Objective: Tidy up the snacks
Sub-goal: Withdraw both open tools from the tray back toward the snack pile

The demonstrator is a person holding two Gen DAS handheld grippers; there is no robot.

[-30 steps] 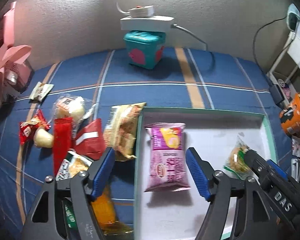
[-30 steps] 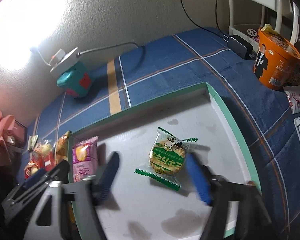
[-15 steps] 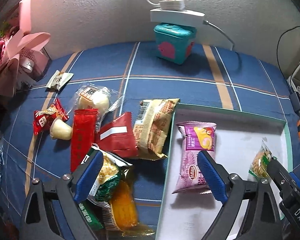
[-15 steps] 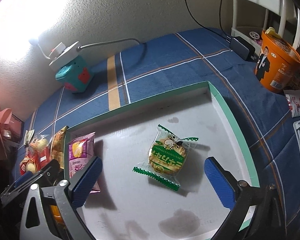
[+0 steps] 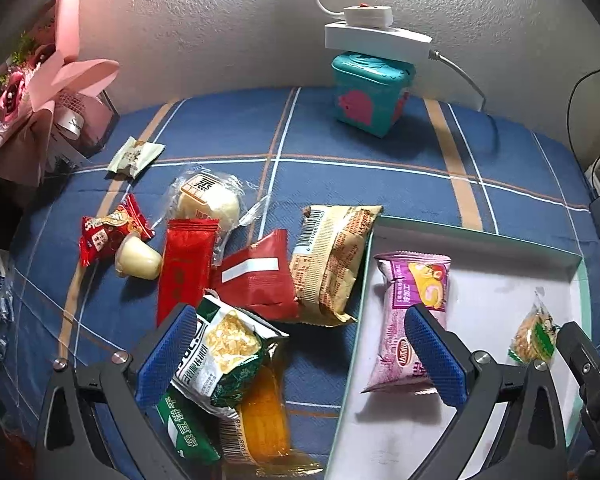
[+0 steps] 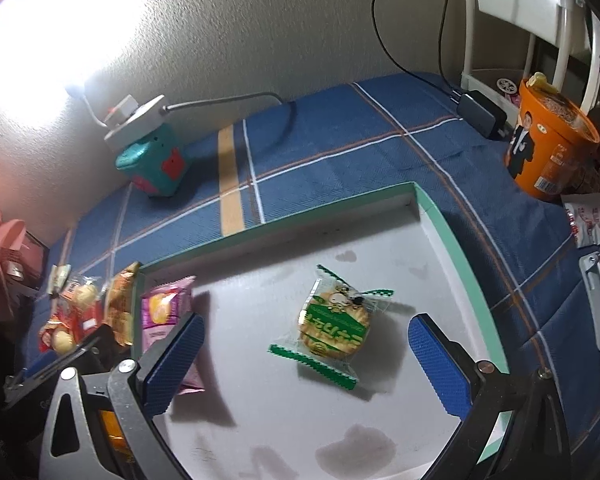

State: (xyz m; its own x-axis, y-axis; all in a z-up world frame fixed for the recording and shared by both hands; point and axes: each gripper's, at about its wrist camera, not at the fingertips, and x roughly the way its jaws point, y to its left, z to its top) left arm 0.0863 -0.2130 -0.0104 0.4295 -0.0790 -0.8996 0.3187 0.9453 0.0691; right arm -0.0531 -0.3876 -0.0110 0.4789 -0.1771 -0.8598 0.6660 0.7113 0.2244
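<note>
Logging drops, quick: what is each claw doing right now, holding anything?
Left claw: open, just opened wider, holding nothing.
Right claw: open, holding nothing; the green cracker packet lies loose.

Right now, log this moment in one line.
left gripper: open, empty | right gripper: open, empty | tray: pink pack, green cracker

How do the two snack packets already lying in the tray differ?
The purple cake packet is long and opaque, lying at the tray's left edge; the green cracker packet is round, with a clear wrapper showing the cracker, lying mid-tray. Both lie flat on the white floor, apart, with nothing gripping them.
</note>
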